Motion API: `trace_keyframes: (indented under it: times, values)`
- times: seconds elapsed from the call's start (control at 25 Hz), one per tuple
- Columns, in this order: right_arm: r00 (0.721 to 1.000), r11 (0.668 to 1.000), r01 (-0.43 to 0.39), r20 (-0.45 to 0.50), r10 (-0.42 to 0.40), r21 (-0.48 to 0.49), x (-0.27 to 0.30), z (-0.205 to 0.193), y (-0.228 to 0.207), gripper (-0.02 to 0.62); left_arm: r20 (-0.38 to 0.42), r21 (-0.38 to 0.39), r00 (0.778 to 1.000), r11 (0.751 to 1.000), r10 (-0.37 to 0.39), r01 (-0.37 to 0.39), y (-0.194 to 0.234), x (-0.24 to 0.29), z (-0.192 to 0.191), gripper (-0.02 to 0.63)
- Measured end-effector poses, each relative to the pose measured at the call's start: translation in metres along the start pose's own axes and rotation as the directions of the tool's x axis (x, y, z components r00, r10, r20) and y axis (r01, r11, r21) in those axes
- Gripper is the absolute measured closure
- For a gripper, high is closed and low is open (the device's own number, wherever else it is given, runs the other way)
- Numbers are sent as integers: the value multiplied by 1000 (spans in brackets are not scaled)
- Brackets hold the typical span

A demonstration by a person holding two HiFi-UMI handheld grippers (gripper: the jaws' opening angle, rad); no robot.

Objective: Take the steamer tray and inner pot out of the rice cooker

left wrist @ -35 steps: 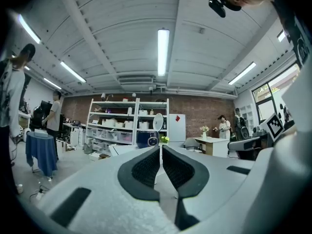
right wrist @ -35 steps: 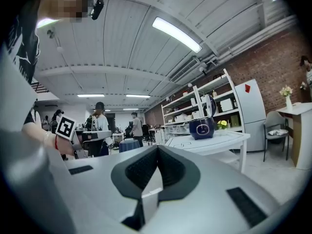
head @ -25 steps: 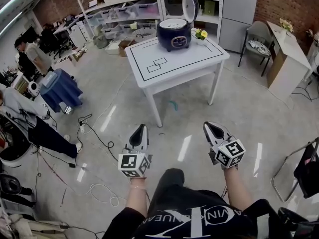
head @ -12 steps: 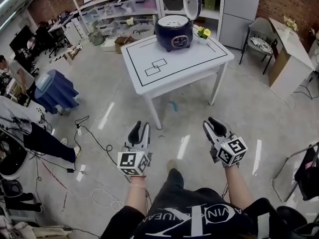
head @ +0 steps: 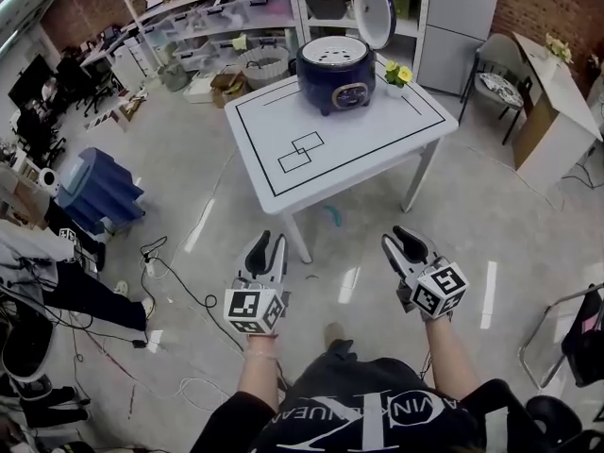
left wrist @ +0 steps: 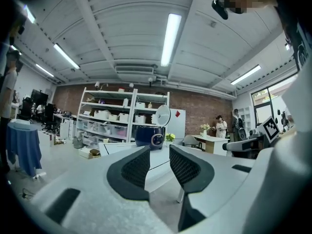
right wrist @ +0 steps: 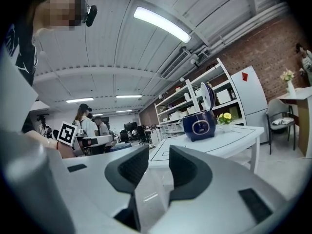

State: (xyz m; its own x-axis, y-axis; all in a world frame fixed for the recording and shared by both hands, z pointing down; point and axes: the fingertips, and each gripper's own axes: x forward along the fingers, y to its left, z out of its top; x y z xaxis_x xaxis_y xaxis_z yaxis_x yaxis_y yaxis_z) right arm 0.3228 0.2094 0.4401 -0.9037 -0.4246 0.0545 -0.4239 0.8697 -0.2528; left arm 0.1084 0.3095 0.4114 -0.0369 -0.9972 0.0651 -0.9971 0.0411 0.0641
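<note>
L tool (head: 267, 244) & R tool (head: 406, 241) have just been spread, nothing between jaws. The rice cooker (head: 334, 69) should be approached squarely, steamer tray (head: 333, 50) lifted 1st.

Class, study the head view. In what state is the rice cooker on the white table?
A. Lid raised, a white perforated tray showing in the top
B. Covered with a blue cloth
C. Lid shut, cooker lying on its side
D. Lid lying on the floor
A: the rice cooker stands upright on the table with its lid swung up, and the white steamer tray shows in its open top.
</note>
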Motion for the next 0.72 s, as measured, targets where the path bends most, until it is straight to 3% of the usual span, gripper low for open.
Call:
trace_keyframes:
  times: [0.4,0.72]
  values:
    - [1000,1000,14,18,-14,3,89,9,-27,485,6,11,998,998,-59,59,61,77,8,505]
    - [998,998,59,23,-59,12,115,14,-56,485,-10,-16,995,995,-101,101,69,124,1,505]
